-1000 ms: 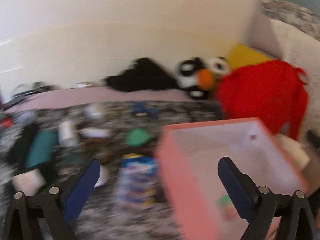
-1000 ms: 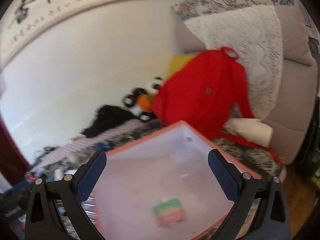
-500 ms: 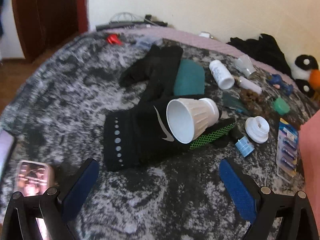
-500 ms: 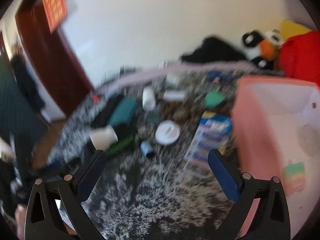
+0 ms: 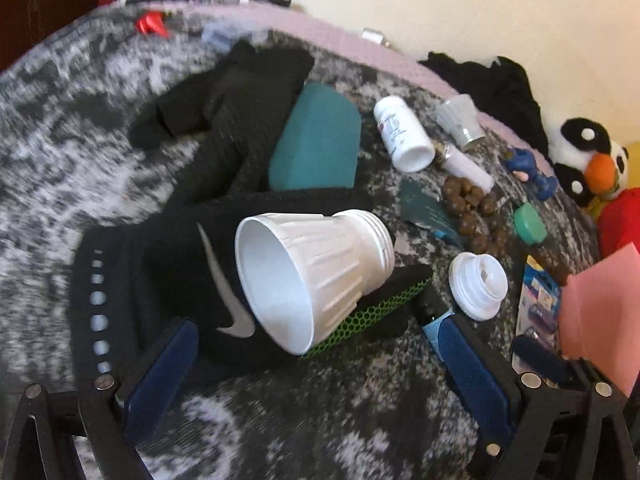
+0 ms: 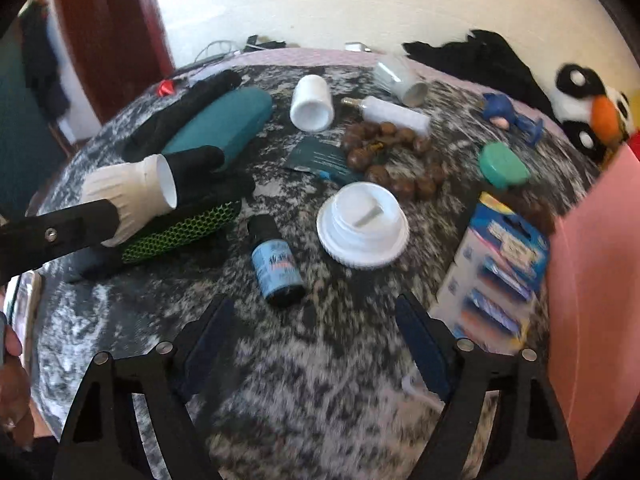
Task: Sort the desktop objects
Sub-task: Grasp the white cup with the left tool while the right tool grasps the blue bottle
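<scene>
Risk lies mostly with the white cup (image 5: pixel 312 280), which rests on its side on a black glove (image 5: pixel 172 264) and looks light and ribbed, so we judge it could roll or skid off the soft knit if one jaw nudges it before the other closes. Our left gripper (image 5: pixel 316 356) hangs just short of the cup's open mouth with its jaws spread wide and empty; in the right view one of its black arms crosses in front of the cup's flared end. The green honeycomb mesh under the cup (image 5: pixel 380 312) belongs to the glove and could snag and come up with it. Our right gripper (image 6: pixel 316 332) is likewise released and holding nothing, above the speckled fleece blanket (image 6: pixel 300 400), with the small blue bottle (image 6: pixel 276 268) just ahead; that bottle is round and smooth and we expect it to slip sideways under an off-centre pinch. Beside it sit a white screw cap (image 6: pixel 362 224), a string of brown wooden beads (image 6: pixel 392 152) and a flat blister pack of batteries (image 6: pixel 500 272), whose thin card edge may be hard to lift from the pile. The pink box (image 6: pixel 592 300) stands at the right edge, close enough that a wide swing could knock its wall.
</scene>
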`<state>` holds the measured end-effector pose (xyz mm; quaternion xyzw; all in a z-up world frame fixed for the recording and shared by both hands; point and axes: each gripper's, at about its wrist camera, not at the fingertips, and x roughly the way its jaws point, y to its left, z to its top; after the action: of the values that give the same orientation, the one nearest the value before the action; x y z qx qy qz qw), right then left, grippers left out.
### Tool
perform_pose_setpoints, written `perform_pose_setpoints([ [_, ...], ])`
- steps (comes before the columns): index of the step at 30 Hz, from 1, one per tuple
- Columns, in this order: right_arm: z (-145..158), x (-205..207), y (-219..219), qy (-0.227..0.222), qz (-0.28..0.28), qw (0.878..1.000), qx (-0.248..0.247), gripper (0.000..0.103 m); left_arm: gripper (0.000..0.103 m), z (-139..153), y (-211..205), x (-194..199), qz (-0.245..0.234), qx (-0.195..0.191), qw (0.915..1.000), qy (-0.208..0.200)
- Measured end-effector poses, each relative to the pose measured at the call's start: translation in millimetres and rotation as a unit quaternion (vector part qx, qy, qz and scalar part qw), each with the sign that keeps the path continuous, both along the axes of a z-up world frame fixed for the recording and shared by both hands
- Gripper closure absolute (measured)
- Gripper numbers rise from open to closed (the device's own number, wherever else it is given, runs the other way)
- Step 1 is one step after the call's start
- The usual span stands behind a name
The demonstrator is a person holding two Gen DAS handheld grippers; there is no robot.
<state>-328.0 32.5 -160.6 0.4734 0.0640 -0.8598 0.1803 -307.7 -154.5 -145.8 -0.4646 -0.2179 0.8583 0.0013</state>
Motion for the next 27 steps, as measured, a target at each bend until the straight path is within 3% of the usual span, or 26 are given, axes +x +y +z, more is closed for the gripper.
perform_pose_setpoints([
  [2,-5,-7,-4,-0.004,0.014,1.0,-0.005,0.023,0.014,-7,1,-7,0.003,0.007,0.9999,-0.01],
  [4,-11,-12,-11,-0.006,0.025,1.0,0.001,0.025,0.036,-14,5,-15,0.002,-0.009,0.9996,-0.028],
  [6,-16,-17,-17,-0.006,0.034,0.999,0.009,0.028,0.042,-18,8,-20,0.0,-0.019,0.9993,-0.032],
  [8,-19,-20,-22,0.001,0.043,0.999,0.015,0.033,0.058,-19,11,-23,0.0,-0.027,0.9992,-0.031],
  [9,-19,-23,-23,0.001,0.046,0.999,0.012,0.043,0.069,-18,12,-24,-0.002,-0.028,0.9992,-0.028],
  [10,-19,-26,-24,0.0,0.049,0.999,0.009,0.063,0.072,-18,12,-25,-0.004,-0.028,0.9993,-0.026],
  [11,-19,-29,-25,-0.001,0.052,0.999,0.006,0.077,0.073,-17,13,-24,-0.003,-0.028,0.9994,-0.022],
  [15,-15,-29,-18,-0.029,0.051,0.998,-0.023,0.077,0.076,-8,16,-18,-0.011,-0.03,0.9995,-0.006],
  [16,-12,-27,-17,-0.03,0.05,0.998,-0.025,0.077,0.084,-4,17,-16,-0.013,-0.028,0.9995,0.0],
  [17,-9,-24,-15,-0.03,0.049,0.998,-0.027,0.077,0.1,2,18,-13,-0.015,-0.027,0.9995,0.007],
  [27,58,23,11,0.031,0.043,0.997,-0.063,0.077,0.103,78,24,47,-0.034,-0.005,0.9947,0.097],
])
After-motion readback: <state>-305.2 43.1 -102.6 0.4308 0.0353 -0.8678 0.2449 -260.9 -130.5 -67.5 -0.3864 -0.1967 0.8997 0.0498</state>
